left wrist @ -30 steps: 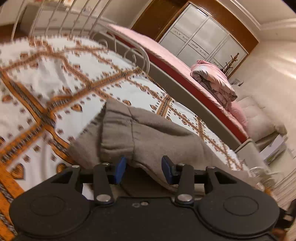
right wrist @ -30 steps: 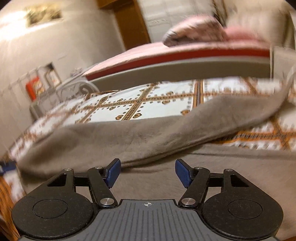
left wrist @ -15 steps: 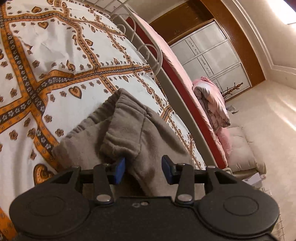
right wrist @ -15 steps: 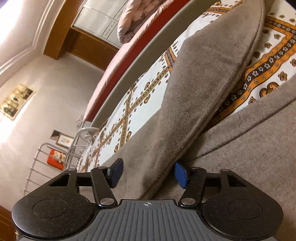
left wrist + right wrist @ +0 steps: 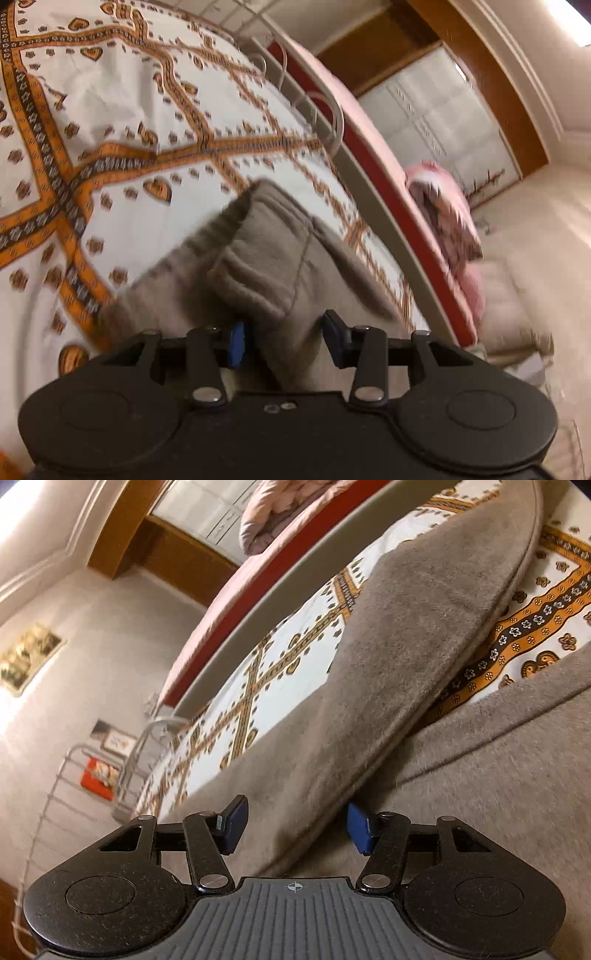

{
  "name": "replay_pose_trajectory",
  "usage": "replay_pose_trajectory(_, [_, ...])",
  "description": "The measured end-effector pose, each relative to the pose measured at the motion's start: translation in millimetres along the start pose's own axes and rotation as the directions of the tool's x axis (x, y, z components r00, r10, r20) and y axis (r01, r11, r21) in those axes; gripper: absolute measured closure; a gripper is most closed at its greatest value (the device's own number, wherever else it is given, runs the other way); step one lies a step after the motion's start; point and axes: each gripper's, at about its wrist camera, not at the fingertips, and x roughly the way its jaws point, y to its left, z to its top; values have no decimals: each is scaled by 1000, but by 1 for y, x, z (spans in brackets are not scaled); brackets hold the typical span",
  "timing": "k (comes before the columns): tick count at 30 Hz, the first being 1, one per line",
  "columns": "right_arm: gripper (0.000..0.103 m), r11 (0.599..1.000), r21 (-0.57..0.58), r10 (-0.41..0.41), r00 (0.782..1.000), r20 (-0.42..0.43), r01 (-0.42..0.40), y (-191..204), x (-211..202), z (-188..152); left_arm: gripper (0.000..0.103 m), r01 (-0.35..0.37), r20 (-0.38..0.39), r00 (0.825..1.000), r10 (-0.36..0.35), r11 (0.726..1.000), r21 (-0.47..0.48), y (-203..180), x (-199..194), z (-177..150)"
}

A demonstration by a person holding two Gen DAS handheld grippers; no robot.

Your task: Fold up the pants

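Grey-brown fleece pants [image 5: 273,266] lie on a white bedspread with orange bands [image 5: 110,110]. In the left wrist view the ribbed waistband end bunches up right in front of my left gripper [image 5: 284,341], whose blue pads stand apart with cloth between them. In the right wrist view a pant leg [image 5: 424,638] stretches away up and right, and its folded edge runs between the open pads of my right gripper [image 5: 295,825]. More of the pants [image 5: 498,775] lies to the right.
A metal bed rail [image 5: 325,107] and a second bed with a red-edged pink mattress [image 5: 399,177] and a pink quilt [image 5: 443,218] run along the far side. A white wardrobe [image 5: 443,118] stands behind. A wire rack [image 5: 92,768] stands at the left wall.
Both views have tilted and swung since a second ago. The waistband cloth now sits deeper between my left pads. The pant leg's edge has come in between my right pads.
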Motion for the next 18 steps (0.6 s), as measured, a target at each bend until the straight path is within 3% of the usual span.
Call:
replay_pose_trajectory(1, [59,1000,2,-6,1000,3,6,0,2,2,82,-3,9,1000,3,1000,3,-1,1,1])
replay_pose_trajectory(2, [91,1000,-7,-20,1000,1,20,1,6,5,84,7,13,1000,-7,1000,11,-1,2,4])
replay_pose_trajectory(3, [95,999,-23,-38,999,-14,37,3,11,8,86,21,10,1000,-21,1000,14,-2,3,6])
replay_pose_trajectory(6, [95,991,-128,-27,999,18,29,22,-2,11,89,80,29,996,-81,995,52,-7,-4,17])
replay_pose_trajectory(11, [95,943,-329,65,996,61,-41,79,-70,-2,89,199,34,979,-203,975,99,-8,-44,25])
replay_pose_trajectory(13, [95,920,-390,48,998,38,-30,87,-90,-21,89,172,-3,985,-173,974,150,2,-56,22])
replay_pose_trajectory(15, [95,911,-412,-11,999,-31,-3,77,-91,-47,89,85,-86,994,-68,971,222,12,-51,15])
replay_pose_trajectory(16, [95,896,-442,-81,994,-71,41,67,-80,-64,89,41,-136,991,-9,971,235,17,-39,11])
replay_pose_trajectory(17, [95,878,-469,-173,978,-119,99,56,-63,-78,89,11,-163,986,34,964,267,20,-31,7])
replay_pose_trajectory(18, [95,874,-465,-241,956,-169,138,45,-47,-87,89,13,-161,986,34,959,285,19,-30,7])
